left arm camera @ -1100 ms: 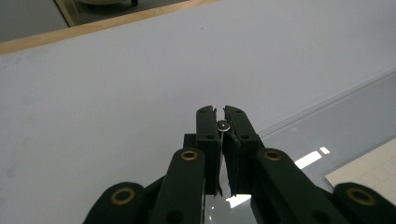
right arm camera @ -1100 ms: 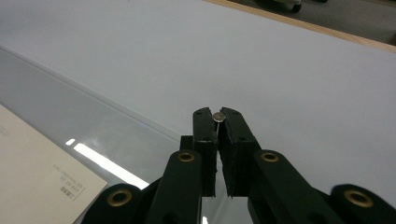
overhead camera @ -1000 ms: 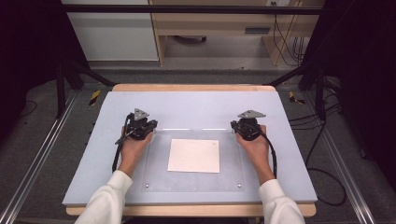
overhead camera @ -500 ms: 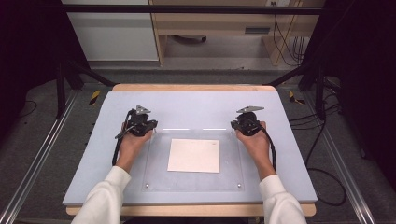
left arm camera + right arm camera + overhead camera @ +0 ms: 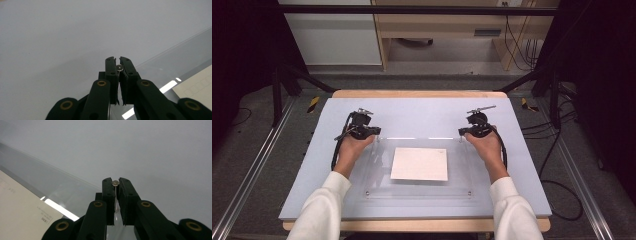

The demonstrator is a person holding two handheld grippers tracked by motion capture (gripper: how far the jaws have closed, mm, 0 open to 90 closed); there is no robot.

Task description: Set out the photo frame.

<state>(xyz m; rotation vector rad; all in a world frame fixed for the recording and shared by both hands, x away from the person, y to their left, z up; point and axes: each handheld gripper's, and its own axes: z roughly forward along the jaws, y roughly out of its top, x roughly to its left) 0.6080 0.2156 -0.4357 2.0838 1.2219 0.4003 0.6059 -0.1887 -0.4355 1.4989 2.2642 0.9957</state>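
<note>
A clear acrylic plate [image 5: 362,172] lies on the blue-grey board [image 5: 422,112], with a white sheet [image 5: 419,164] at its middle. My left gripper [image 5: 375,131] sits at the plate's far left corner. Its jaws [image 5: 117,60] are shut on a small silver screw head [image 5: 120,67]. My right gripper [image 5: 461,132] is at the far right corner. It pinches a like silver screw [image 5: 115,182] at its tips [image 5: 115,180], with a thin shaft showing below. Its jaws have just eased open very slightly, and the screw stays between them.
More small screws mark the plate's near corners [image 5: 470,192]. The board rests on a wooden table [image 5: 422,93] with metal rails [image 5: 242,190] on both sides. Cables [image 5: 557,200] lie on the floor at the right. A person's white sleeves [image 5: 322,210] enter from below.
The right gripper has lifted a little at the far right corner, and its grey top plate now tilts up. The left hand has stayed put.
</note>
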